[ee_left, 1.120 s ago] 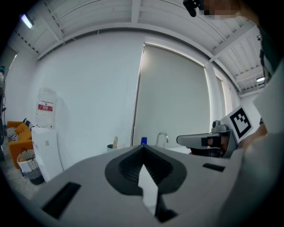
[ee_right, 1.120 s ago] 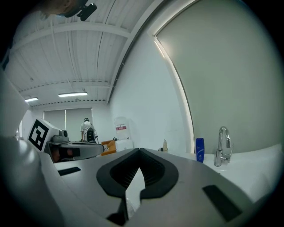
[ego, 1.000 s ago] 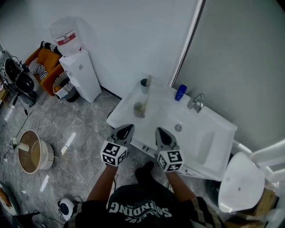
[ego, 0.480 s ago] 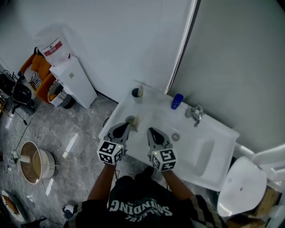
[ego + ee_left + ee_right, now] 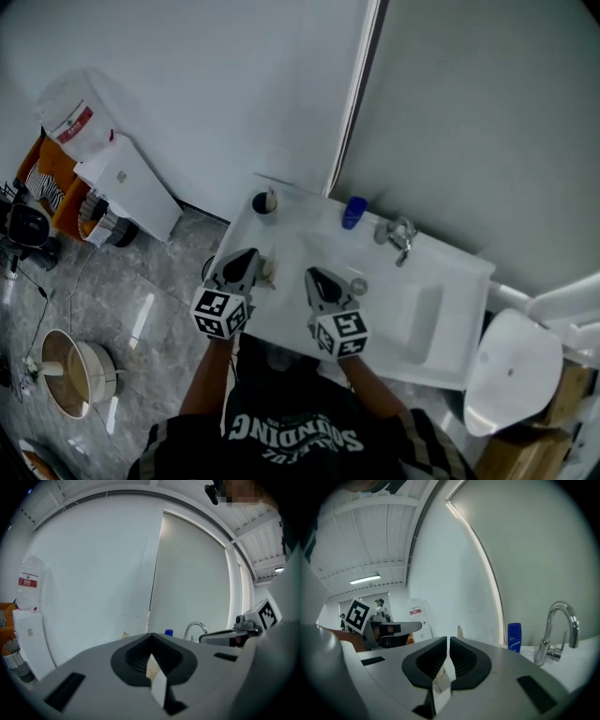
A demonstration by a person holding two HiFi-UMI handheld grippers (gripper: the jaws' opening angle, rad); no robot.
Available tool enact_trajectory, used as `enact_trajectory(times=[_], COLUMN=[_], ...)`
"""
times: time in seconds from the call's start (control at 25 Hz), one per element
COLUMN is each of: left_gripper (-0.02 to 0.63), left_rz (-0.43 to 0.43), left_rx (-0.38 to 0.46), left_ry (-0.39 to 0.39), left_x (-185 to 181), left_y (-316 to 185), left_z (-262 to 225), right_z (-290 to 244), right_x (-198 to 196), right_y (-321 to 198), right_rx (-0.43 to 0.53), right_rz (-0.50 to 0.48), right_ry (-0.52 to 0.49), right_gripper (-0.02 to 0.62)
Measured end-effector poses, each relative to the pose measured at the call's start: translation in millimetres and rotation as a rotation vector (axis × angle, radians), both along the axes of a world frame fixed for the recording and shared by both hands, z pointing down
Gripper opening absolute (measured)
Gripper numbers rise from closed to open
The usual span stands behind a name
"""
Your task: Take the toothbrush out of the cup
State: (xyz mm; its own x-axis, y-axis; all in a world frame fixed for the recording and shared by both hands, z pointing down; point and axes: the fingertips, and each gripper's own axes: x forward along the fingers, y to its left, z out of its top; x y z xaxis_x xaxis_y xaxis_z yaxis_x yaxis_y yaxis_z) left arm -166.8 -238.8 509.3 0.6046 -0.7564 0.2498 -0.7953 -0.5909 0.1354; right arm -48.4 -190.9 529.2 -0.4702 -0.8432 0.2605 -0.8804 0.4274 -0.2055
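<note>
A dark cup point(image 5: 265, 202) with a pale toothbrush point(image 5: 272, 196) standing in it sits at the back left corner of the white sink counter point(image 5: 309, 246). A second cup point(image 5: 269, 271) stands nearer, just right of my left gripper point(image 5: 249, 255) and half hidden by it. My right gripper point(image 5: 312, 276) hovers over the counter's front, beside the left one. Both point toward the wall with jaws shut and nothing between them. Over the shut jaws, the toothbrush tip point(image 5: 124, 634) shows in the left gripper view and the toothbrush tip point(image 5: 460, 631) in the right gripper view.
A blue bottle point(image 5: 353, 212) and a chrome faucet point(image 5: 398, 234) stand at the counter's back, with the basin point(image 5: 419, 314) to the right. A water dispenser point(image 5: 122, 178) is on the floor at left, a white toilet point(image 5: 511, 370) at right.
Both grippers have moved forward over the counter's front edge toward the cups, still shut. The nearer cup is now half covered by the left gripper.
</note>
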Motion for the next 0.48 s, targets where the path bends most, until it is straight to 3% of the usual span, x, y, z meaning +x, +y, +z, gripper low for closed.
enact_trajectory(times=[0.28,0.48], left_gripper=[0.0,0.0], left_rz=[0.085,0.111], left_rx=[0.002,-0.014], left_ry=[0.007,0.003], left_x=[-2.8,-11.8], left_y=[-25.7,-33.8], left_z=[-3.4,2.6], right_z=[-8.3,6.7], right_x=[-3.6,-21.0], right_y=[-19.1,-28.6], right_rx=[0.011,-0.029], right_rz=[0.081,0.078], right_ry=[0.013,0.041], right_gripper=[-0.002,0.0])
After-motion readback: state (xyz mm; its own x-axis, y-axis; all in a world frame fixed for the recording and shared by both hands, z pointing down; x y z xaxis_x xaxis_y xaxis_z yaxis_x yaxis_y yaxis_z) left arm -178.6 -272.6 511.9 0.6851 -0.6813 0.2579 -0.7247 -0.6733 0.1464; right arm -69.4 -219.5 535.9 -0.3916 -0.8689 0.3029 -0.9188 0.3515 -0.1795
